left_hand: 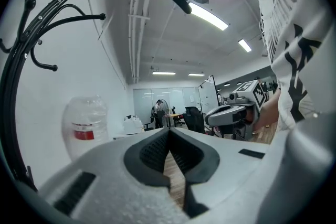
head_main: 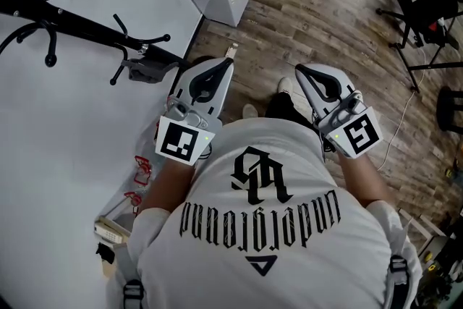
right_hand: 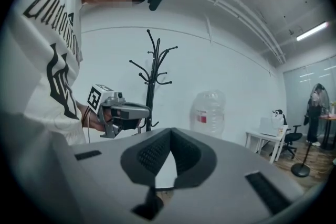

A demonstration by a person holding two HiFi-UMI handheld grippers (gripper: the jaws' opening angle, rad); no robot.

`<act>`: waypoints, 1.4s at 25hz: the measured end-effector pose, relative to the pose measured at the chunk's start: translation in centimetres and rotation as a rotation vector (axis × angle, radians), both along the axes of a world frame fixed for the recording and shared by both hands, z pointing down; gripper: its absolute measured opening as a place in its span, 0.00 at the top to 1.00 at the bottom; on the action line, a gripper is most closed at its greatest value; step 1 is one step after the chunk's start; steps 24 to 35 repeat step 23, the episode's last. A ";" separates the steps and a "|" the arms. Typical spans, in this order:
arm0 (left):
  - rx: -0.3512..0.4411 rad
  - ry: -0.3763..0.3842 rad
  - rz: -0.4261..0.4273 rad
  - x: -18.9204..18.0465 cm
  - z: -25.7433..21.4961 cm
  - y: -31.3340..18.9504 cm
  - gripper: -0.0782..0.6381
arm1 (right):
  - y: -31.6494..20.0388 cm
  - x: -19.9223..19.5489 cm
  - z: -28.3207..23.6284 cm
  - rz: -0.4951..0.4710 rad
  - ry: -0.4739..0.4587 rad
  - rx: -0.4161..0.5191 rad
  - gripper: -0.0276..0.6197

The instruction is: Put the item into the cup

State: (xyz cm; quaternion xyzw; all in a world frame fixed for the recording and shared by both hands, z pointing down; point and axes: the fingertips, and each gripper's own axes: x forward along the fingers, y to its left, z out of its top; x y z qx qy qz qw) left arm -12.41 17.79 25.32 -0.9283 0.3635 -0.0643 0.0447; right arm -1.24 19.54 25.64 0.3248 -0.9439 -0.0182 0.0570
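Evidently idle: left claw (head_main: pixel 230 61) and right claw (head_main: pixel 298 69) sit shut and empty at the person's (head_main: pixel 275 228) waist, probably awaiting a start.

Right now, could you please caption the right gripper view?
Shut right hand-held gripper facing coat rack, water jug and left hand-held gripper.

White wall (head_main: pixel 65 119) with black coat rack (head_main: pixel 72 22) left of the left gripper (head_main: pixel 229 63); wood-plank floor (head_main: pixel 325 25) ahead — strip lights (left_hand: pixel 207 16) overhead.
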 end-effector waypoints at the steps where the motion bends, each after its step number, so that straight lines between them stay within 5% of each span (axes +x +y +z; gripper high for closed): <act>1: -0.001 0.002 -0.003 -0.1 -0.1 -0.1 0.88 | 0.1 -0.1 0.0 0.002 0.004 -0.002 0.95; 35: 0.012 0.025 -0.008 -2.6 -0.5 -0.2 0.88 | -0.7 -1.0 0.8 0.026 0.011 0.010 0.95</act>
